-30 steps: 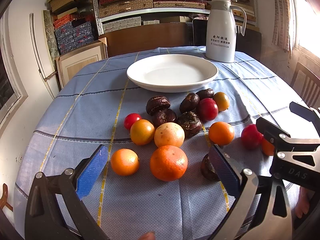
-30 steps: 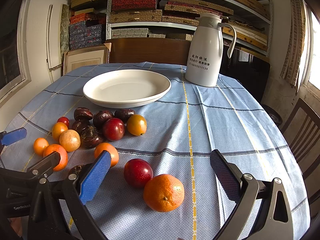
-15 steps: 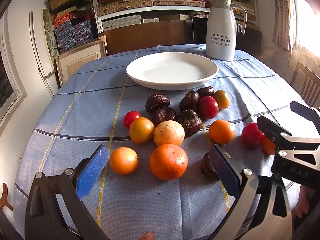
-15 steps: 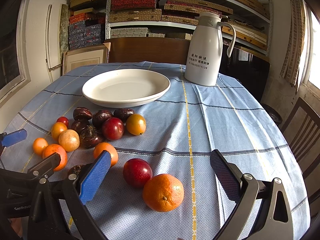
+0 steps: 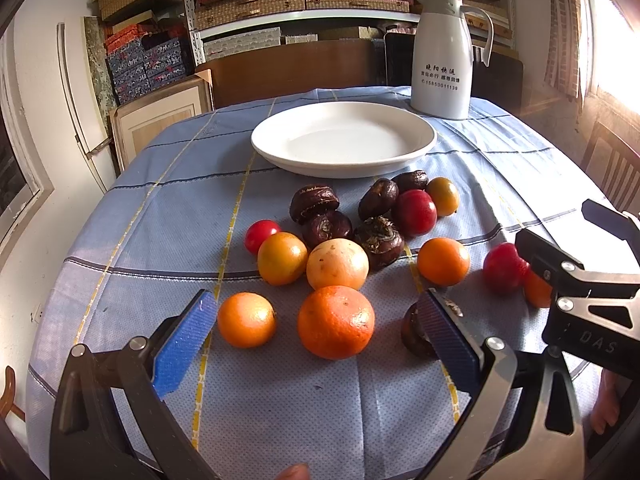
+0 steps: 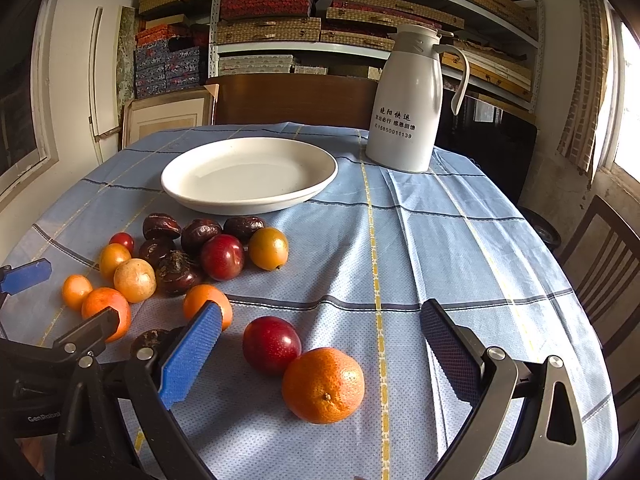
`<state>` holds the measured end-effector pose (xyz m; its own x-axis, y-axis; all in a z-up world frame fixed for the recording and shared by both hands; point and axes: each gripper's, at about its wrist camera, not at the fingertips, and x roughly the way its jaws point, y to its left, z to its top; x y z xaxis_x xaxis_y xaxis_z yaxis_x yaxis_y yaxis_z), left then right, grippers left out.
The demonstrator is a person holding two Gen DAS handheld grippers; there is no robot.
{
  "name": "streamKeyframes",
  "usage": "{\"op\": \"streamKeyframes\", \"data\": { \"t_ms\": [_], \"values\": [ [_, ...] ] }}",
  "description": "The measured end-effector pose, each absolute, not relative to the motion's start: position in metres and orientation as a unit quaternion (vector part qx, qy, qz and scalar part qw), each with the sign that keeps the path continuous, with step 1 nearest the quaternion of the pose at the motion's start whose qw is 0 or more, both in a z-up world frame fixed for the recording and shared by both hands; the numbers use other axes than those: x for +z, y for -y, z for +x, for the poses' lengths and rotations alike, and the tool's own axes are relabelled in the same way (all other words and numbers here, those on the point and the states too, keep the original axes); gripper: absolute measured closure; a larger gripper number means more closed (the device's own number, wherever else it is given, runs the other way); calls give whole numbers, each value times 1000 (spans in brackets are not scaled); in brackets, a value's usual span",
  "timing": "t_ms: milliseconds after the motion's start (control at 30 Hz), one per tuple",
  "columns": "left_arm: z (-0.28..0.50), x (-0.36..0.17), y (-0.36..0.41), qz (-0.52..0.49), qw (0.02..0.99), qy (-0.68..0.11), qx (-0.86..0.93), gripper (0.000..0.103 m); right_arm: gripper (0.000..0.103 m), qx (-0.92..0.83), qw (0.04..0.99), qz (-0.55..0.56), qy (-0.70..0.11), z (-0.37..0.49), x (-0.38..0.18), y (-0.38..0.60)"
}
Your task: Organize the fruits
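Several fruits lie loose on a blue checked tablecloth before an empty white plate (image 5: 344, 140) (image 6: 248, 174). My left gripper (image 5: 316, 344) is open, its blue pads wide apart around a large orange (image 5: 335, 322) and a smaller orange (image 5: 246, 319); a dark water chestnut (image 5: 412, 334) sits by its right pad. My right gripper (image 6: 320, 356) is open too, with a red plum (image 6: 271, 345) and an orange (image 6: 323, 385) lying between its fingers. Further back cluster dark chestnuts (image 5: 314, 202), a red plum (image 5: 414, 212) and yellow-orange fruits (image 5: 282, 258).
A white thermos jug (image 5: 442, 54) (image 6: 412, 98) stands behind the plate at the right. Wooden chairs ring the table, one at the far side (image 6: 292, 98) and one at the right (image 6: 608, 256). Shelves of boxes fill the back wall. The right half of the cloth (image 6: 460, 248) is bare.
Both grippers have crept slightly forward toward the fruit. Neither has closed, and no fruit has moved.
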<state>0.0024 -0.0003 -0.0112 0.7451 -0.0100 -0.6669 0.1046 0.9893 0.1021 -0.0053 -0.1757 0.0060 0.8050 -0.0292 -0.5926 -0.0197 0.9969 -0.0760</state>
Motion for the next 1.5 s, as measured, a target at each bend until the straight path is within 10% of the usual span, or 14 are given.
{"op": "streamKeyframes", "data": {
  "t_ms": [1500],
  "values": [
    [14, -20, -24, -2, 912, -406, -54, 4, 3, 107, 934, 56, -337, -2, 0, 196]
  ]
}}
